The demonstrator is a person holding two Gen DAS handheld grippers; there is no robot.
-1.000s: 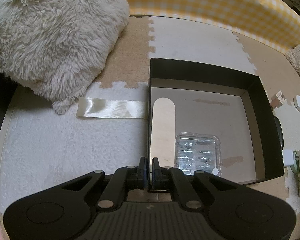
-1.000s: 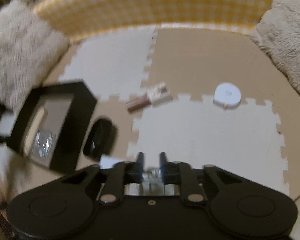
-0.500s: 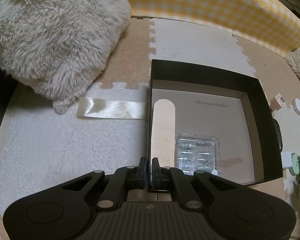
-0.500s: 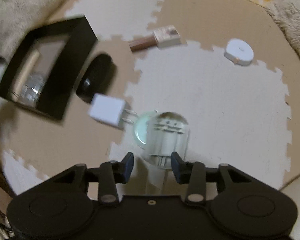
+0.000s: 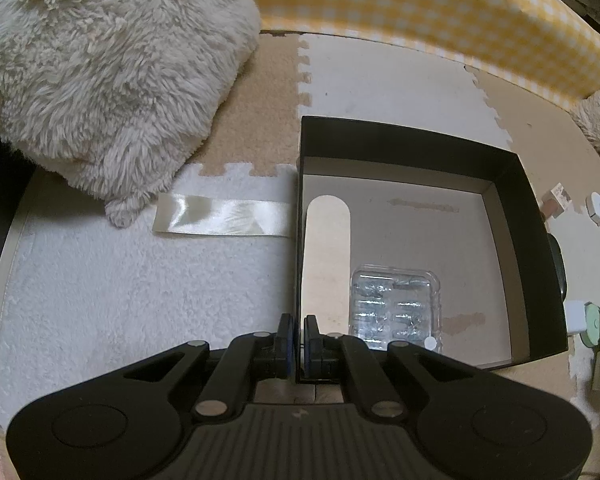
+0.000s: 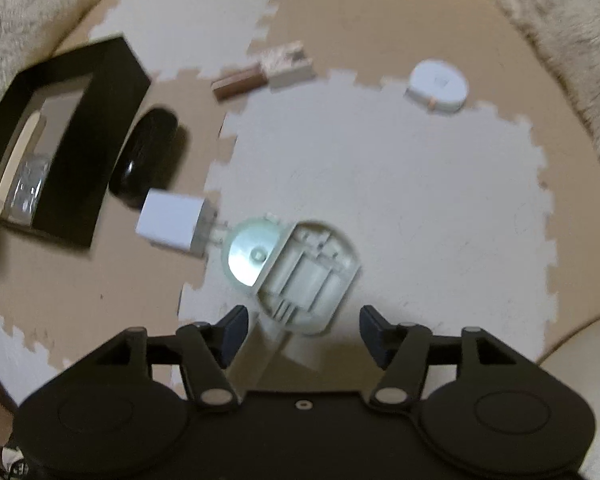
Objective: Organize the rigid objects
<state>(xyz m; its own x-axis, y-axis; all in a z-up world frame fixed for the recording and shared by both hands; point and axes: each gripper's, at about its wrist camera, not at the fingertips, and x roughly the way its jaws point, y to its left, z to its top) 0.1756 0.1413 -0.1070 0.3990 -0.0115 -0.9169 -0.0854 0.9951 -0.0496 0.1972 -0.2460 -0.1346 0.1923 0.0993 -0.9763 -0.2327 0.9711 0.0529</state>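
My left gripper [image 5: 299, 336] is shut on the near left wall of the black box [image 5: 528, 264], pointing steeply down. Inside the box lie a clear plastic case [image 5: 396, 304] and a pale flat piece with a rounded end [image 5: 326, 248]. In the right wrist view, a pale green round device [image 6: 300, 268] with its battery bay exposed lies on the mat. Its near end sits between the fingertips of my right gripper [image 6: 303, 320]. Those jaws are opening and the pads stand clear of it. A white charger plug [image 6: 172, 226] touches the device's left side.
A black oval object [image 6: 148, 156] lies beside the black box [image 6: 96, 128]. Farther off are a small brown and white box [image 6: 268, 70] and a white round disc [image 6: 438, 86]. Fluffy cushions [image 5: 100, 60] and a yellow checked border [image 5: 420, 8] ring the puzzle mat. A satin ribbon [image 5: 224, 220] lies left of the box.
The right gripper has tipped downward and its jaws have spread wide. The pale green device and the charger have come into its view. The left gripper and box have not moved.
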